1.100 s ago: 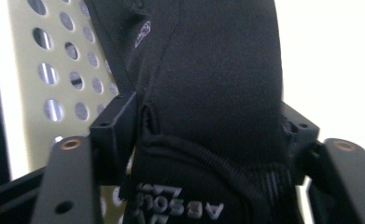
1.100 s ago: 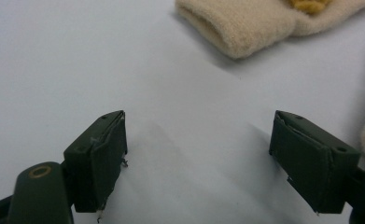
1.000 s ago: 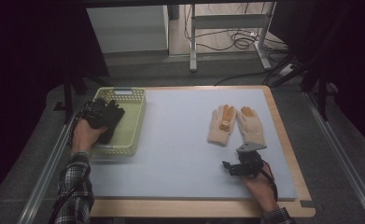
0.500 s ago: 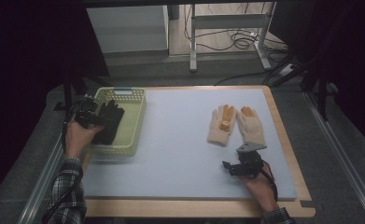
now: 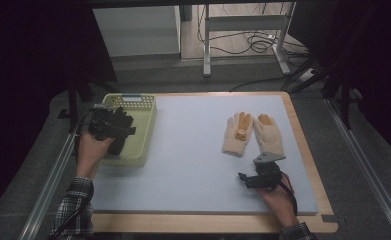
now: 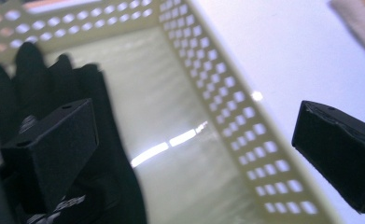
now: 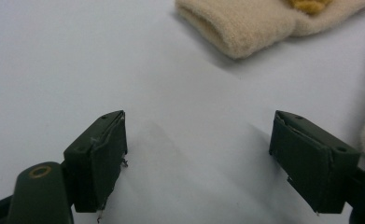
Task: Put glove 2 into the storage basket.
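**Black glove in basket, cream pair on mat**

Far left: pale green perforated basket (image 5: pixel 142 131) at the left edge of the light blue mat (image 5: pixel 193 165). Inside it, lying flat on the basket floor, a black glove (image 6: pixel 54 93), fingers pointing toward the far wall. Just above, left gripper (image 5: pixel 114 127) in the person's left hand (image 5: pixel 90 150), jaws just been opening and now spread wide, nothing clamped between them; one jaw over the glove, the other over the basket's side wall in the left gripper view. Further right, well apart from the basket: pair of cream knitted gloves (image 5: pixel 253 132) side by side on the mat, yellow patches on top. Near them, toward the mat's near edge, right gripper (image 5: pixel 244 179) low over the mat, jaws released and wide, bare mat between them, a cream cuff just beyond.
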Demonstrator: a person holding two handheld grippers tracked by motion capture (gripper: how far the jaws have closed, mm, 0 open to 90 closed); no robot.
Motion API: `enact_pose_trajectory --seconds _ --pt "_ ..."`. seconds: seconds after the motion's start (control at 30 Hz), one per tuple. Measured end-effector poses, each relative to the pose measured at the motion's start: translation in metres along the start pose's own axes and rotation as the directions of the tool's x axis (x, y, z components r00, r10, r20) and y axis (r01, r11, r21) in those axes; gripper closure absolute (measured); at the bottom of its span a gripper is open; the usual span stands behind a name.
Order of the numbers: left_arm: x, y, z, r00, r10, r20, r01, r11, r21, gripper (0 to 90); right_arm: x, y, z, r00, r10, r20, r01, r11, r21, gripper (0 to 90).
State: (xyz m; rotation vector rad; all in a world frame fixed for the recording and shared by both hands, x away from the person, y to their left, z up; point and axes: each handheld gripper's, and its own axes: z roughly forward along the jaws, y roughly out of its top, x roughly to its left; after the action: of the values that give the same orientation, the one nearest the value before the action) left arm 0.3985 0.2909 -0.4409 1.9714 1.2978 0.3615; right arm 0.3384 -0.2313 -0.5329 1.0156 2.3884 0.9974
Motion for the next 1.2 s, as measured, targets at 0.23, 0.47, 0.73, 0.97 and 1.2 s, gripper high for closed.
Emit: enact_pose_trajectory --seconds 0.23,0.47,0.73,0.97,1.2 --pt "-0.03 0.002 0.005 0.9952 0.094 0.028 -0.093 0.9952 -0.029 0.0 0.0 0.0 0.0 1.0 0.001 0.0 -0.001 1.0 0.0 18.7" --pt "-0.063 0.002 0.009 0.9828 0.175 0.058 -0.173 0.984 -0.041 0.3 0.0 0.0 0.0 1.0 0.0 0.0 0.0 1.0 0.0 18.6" --pt "-0.1 -0.005 0.015 0.9594 0.261 0.107 -0.255 0.9646 -0.067 0.4 0.0 0.0 0.0 1.0 0.002 0.001 -0.002 1.0 0.001 18.6" --pt "-0.125 -0.02 0.027 0.9418 0.297 0.158 -0.285 0.9541 -0.091 0.7 0.0 0.0 0.0 1.0 0.002 -0.001 -0.002 1.0 0.002 18.7" --pt "-0.151 -0.042 0.044 0.9192 0.347 0.186 -0.335 0.9376 -0.094 1.0 0.0 0.0 0.0 1.0 0.003 0.0 -0.003 1.0 0.002 18.6"
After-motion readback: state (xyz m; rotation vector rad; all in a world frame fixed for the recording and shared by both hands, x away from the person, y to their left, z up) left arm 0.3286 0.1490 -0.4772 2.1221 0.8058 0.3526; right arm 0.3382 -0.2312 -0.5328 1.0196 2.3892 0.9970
